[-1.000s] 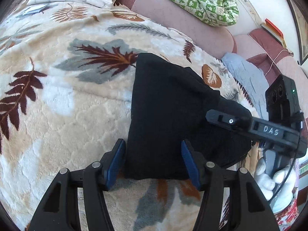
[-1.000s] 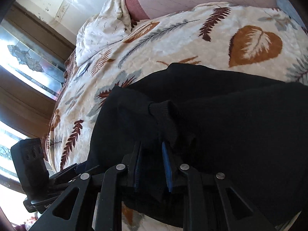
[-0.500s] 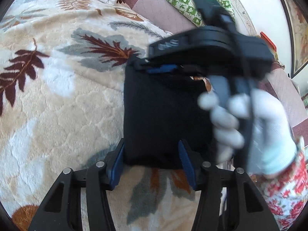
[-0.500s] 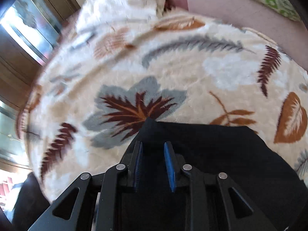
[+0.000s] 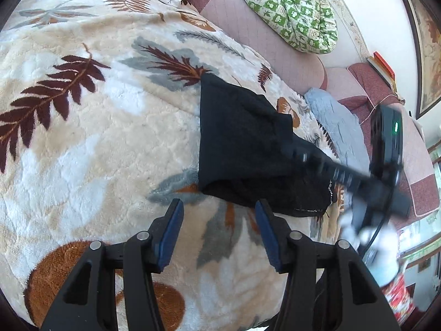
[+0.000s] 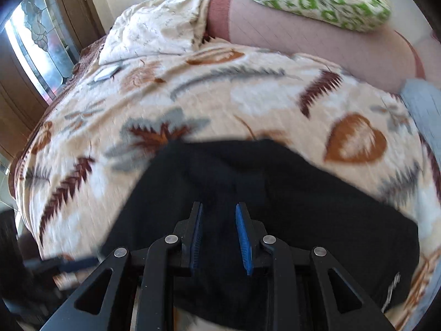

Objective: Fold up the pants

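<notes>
The black pants (image 5: 242, 143) lie folded into a compact stack on the leaf-patterned blanket (image 5: 82, 143). My left gripper (image 5: 219, 207) is open and empty, hovering just short of the stack's near edge. My right gripper (image 6: 217, 215) is open with a narrow gap, above the black pants (image 6: 275, 193), holding nothing. The right gripper's body also shows blurred in the left wrist view (image 5: 358, 176), at the pants' right side.
A green patterned pillow (image 5: 292, 11) rests on the pink sofa back (image 5: 264, 44). A grey-blue cloth (image 5: 336, 127) lies right of the pants. A cream pillow (image 6: 160, 35) and a stained-glass window (image 6: 38, 44) are at the far left.
My right gripper let go of the pants fold after carrying it over, and drew back to the right. My left gripper backed away from the stack's edge.
</notes>
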